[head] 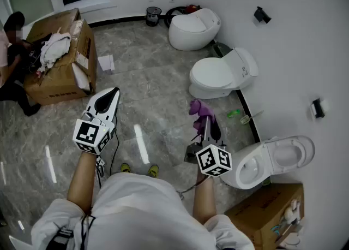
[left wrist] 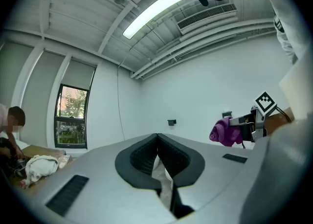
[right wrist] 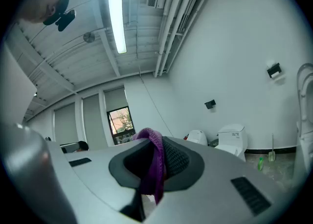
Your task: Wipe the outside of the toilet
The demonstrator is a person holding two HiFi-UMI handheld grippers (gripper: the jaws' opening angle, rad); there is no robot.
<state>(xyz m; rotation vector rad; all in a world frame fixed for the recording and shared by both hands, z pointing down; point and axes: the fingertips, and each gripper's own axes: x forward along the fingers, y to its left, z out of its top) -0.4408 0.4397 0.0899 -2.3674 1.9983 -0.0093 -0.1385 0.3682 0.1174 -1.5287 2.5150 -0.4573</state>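
One toilet [head: 265, 150]: stood lid up near the right gripper [head: 206, 119]; fixed, hard, probably slick.
Purple cloth [head: 198, 109]: soft, light, pinched at its bunched middle by the right jaws.
Left gripper [head: 113, 94]: jaws pressed together, empty.

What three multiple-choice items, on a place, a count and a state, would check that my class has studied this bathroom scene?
1. Where is the purple cloth?
A. in the right hand-held gripper
B. on the floor
C. in a cardboard box

2. How many toilets does the head view show?
A. two
B. three
C. four

3. The nearest toilet has its lid:
A. up
B. down
C. removed

Key:
1 A, the cloth hangs between its jaws.
2 B, the far toilet, the middle toilet and the nearest.
3 A, its bowl is open to view.
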